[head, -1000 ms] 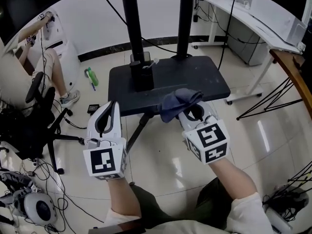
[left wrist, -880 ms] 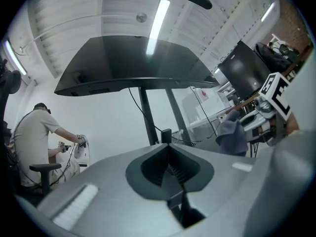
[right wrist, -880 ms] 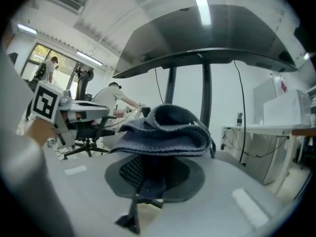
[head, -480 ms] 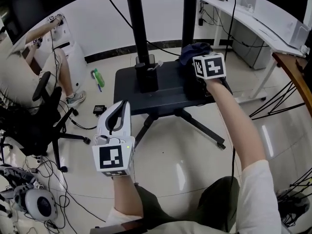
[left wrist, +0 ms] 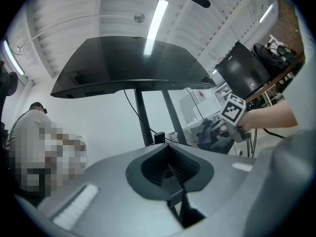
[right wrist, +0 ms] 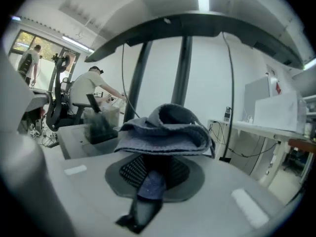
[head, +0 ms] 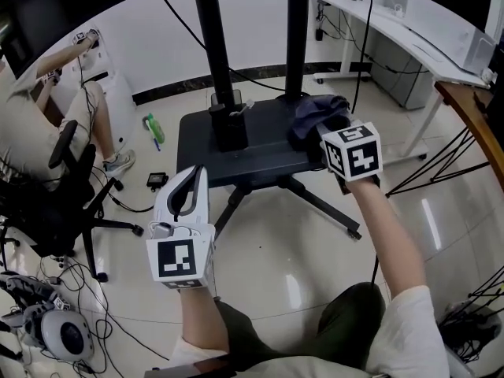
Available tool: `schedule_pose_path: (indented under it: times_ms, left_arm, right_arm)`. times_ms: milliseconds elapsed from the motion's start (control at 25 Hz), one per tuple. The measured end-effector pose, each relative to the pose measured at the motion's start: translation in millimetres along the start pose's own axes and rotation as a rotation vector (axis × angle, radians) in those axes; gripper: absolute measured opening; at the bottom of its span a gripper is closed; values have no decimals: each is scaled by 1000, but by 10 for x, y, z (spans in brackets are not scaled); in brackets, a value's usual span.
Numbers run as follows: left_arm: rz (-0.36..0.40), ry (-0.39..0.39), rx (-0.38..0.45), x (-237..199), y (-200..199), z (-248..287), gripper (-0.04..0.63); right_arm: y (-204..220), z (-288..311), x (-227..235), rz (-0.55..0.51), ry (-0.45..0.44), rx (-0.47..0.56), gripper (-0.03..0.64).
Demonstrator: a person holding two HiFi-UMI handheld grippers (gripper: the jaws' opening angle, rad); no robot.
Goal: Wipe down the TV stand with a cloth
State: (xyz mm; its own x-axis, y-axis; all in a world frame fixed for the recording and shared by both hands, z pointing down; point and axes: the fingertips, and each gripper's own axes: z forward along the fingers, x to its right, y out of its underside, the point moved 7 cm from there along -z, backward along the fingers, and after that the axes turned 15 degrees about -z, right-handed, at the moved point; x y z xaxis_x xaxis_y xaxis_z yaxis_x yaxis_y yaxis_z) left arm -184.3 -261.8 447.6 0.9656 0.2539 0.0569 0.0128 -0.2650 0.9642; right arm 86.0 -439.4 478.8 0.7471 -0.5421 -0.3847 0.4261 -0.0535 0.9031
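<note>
Cloth [head: 313, 110] over the TV stand [head: 264, 150], tight in the right gripper [head: 329, 129]; left gripper [head: 192, 178] closed, empty.

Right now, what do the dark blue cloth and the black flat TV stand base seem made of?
Dark blue cloth: soft woven or knitted fabric, matte; folds limply. Black flat base: probably painted metal or plastic; smooth, faint sheen.

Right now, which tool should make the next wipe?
Right: the right tool grips the dark blue cloth over the black stand platform; the left tool is shut, empty, short of it.
</note>
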Motion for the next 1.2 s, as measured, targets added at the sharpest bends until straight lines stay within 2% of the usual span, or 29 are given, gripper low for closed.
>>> schedule_pose_path:
  times_ms: [80,160,320,400,480,600,720,760,880,1000,1120,1200]
  left_arm:
    - [-12,-7,-103,70,76,7,107]
    - [-13,19,-87,163,100,79,107]
    - [-25,45,-161,384,171,152,107]
    - [-34,71,-166,502,197,196,107]
    - [-50,98,-173,614,212,228,107]
    - [-62,129,-151,716,184,253,107]
    - [-20,168,12,731,111,318,107]
    - [-15,171,30,736,101,323,107]
    - [-20,162,22,748,74,299,107]
    - [-36,135,-32,747,46,233,107]
    - [-36,128,-18,732,41,231,107]
    - [-35,127,-11,704,50,252,107]
  right_arm:
    - [65,-400,-200,6,14,76,63]
    - [141,-758,-395,8,40,131,63]
    - [204,-1199,-629,6,108,224,63]
    - [148,-1253,-607,-32,142,281,63]
    - [125,-1151,-467,-37,146,284,63]
    - [142,-674,-55,6,109,196,64]
    - [181,-14,417,64,55,72,64]
    - [219,200,558,84,44,18,63]
    - [310,741,939,78,65,-138,64]
    - [422,1056,1149,116,54,-249,64]
    - [477,1081,1131,88,41,-286,63]
    - [422,919,1051,48,45,-257,63]
